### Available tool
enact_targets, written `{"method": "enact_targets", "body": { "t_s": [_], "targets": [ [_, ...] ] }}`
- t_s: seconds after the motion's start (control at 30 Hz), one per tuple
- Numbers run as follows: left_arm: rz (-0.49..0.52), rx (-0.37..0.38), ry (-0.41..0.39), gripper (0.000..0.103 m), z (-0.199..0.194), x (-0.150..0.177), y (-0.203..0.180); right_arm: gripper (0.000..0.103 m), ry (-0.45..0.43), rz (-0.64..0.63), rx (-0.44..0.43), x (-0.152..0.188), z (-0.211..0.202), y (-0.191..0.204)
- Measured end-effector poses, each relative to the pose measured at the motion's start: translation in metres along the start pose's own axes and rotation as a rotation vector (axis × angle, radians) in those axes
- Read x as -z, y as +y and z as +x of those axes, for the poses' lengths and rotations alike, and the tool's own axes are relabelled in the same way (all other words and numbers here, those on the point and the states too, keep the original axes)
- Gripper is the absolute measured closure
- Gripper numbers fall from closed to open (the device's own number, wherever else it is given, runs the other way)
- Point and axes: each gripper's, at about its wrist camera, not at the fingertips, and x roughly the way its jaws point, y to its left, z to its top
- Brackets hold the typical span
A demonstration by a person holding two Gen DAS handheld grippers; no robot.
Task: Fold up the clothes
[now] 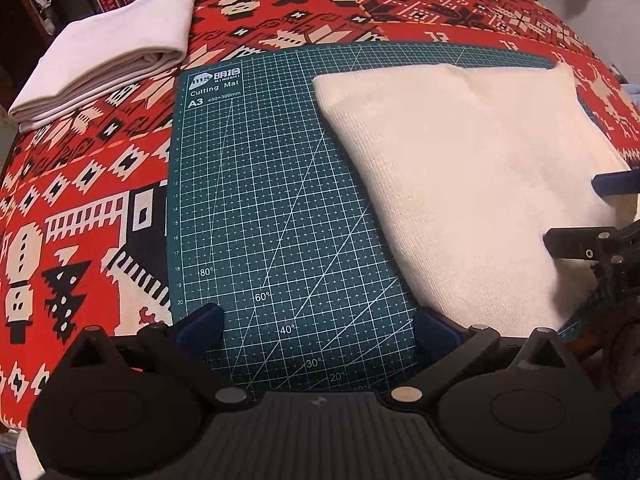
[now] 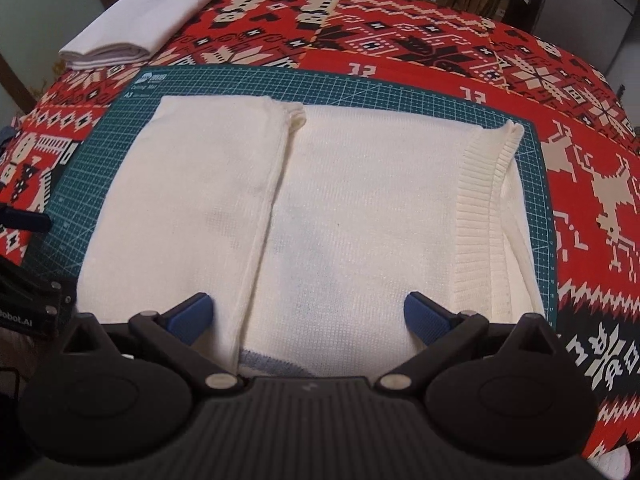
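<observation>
Warm indoor light falls from above, fairly even across both views. The cream sweater is overexposed — its knit washes out in the left wrist view and shows better in the right. Fisheye bending curves the green cutting mat edges — corners go dark and soft. A faint bluish shadow sits near the sweater's close edge.

The knit garment is cream, with a ribbed band along one edge. It lies on a teal cutting mat (white grid and angle lines). The tablecloth is red with black-and-cream geometric and reindeer motifs; the folded cloth is white.
</observation>
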Motion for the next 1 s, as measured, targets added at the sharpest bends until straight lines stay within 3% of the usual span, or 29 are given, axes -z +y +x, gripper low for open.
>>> {"method": "enact_targets", "body": {
  "t_s": [0.2, 0.33, 0.43, 0.5, 0.6, 0.67, 0.73, 0.83, 1.0],
  "targets": [
    [-0.057, 0.101, 0.020, 0.020, -0.017, -0.002, 0.009, 0.011, -0.046, 0.042, -0.017, -0.008, -0.029, 0.005],
    [-0.173, 0.199, -0.088, 0.020, -0.051, 0.000, 0.032, 0.023, -0.098, 0.039, -0.089, -0.013, -0.056, 0.018],
    [-0.236, 0.331, -0.165, 0.027, -0.075, -0.010, 0.051, 0.042, -0.097, 0.065, -0.098, -0.025, -0.057, 0.028],
    [-0.249, 0.401, -0.199, 0.037, -0.084, -0.024, 0.061, 0.068, -0.096, 0.083, -0.104, -0.032, -0.057, 0.034],
    [-0.282, 0.453, -0.216, 0.048, -0.078, -0.051, 0.074, 0.085, -0.095, 0.109, -0.113, -0.044, -0.058, 0.044],
    [-0.323, 0.534, -0.173, 0.058, -0.056, -0.067, 0.085, 0.087, -0.094, 0.126, -0.119, -0.052, -0.059, 0.051],
    [-0.366, 0.609, -0.119, 0.077, -0.031, -0.082, 0.097, 0.090, -0.093, 0.144, -0.125, -0.059, -0.060, 0.058],
    [-0.404, 0.666, -0.043, 0.091, 0.005, -0.094, 0.109, 0.092, -0.090, 0.170, -0.134, -0.071, -0.060, 0.067],
    [-0.435, 0.756, 0.026, 0.092, 0.042, -0.086, 0.119, 0.097, -0.035, 0.209, -0.139, -0.095, -0.029, 0.085]
  ]
}}
